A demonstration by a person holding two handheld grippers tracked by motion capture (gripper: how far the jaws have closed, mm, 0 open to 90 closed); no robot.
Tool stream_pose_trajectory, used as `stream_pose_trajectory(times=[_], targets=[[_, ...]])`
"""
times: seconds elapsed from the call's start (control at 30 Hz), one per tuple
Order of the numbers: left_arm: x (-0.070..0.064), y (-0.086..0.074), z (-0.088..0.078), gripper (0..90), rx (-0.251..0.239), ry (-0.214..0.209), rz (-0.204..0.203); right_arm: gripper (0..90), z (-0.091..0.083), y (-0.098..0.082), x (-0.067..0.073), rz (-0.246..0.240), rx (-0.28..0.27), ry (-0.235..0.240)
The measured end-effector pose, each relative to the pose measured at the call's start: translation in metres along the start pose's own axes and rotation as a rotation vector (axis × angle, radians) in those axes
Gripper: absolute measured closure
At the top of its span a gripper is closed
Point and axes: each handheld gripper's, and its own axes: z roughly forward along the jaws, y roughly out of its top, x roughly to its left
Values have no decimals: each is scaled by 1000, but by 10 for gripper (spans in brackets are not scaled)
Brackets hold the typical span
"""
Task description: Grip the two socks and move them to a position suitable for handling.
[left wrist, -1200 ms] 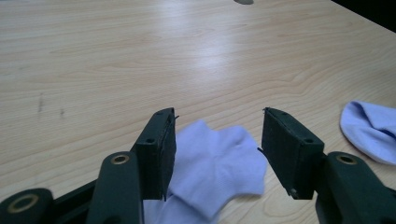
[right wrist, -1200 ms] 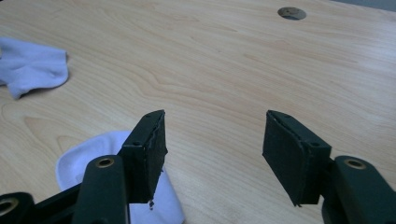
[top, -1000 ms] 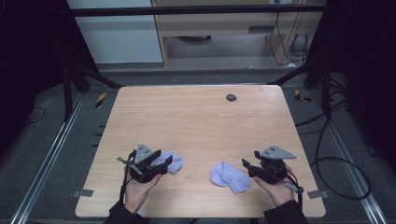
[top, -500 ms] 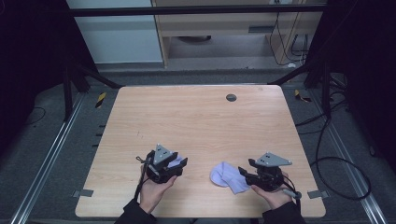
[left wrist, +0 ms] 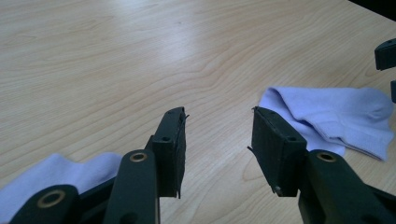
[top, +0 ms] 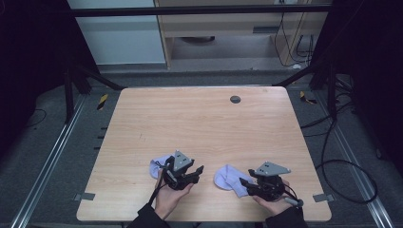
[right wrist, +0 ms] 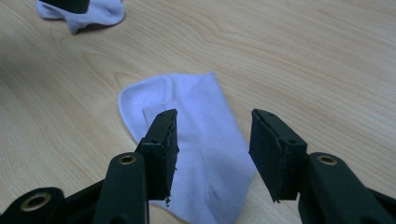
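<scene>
Two pale lilac fabric socks are seen lying flat on the light wooden table [top: 204, 123], near its front edge and well apart from each other. The left sock [top: 158, 166] is partly covered by the left gripper [top: 196, 172], which is held low over the tabletop just beside it; in the left gripper view this sock [left wrist: 60, 175] is seen under and behind the left jaw, while bare wood is seen between the jaws. The jaws have just been closing, yet a clear gap is left between them and nothing is clamped. The right sock [top: 229, 178] is spread in front of the right gripper [top: 245, 183]. In the right gripper view the right sock [right wrist: 196, 135] is seen lying beneath and between the two black jaws, which have likewise just been closing but are held part-way apart above the fabric, not pressed on it. Each gripper is carried in one hand of the person at the table's near edge.
</scene>
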Motion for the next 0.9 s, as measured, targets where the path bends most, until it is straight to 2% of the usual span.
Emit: stream_pose_trajectory(times=[0.17,0.37,0.9], targets=[[-10,-2,8,538,12,-11,17,526,3,-4,4,-10,15,19],[-20,-4,17,539,31,-25,21,542,5,-7,6,0,30,30],[-36,-11,38,574,85,-44,31,598,16,-15,13,-31,98,73]])
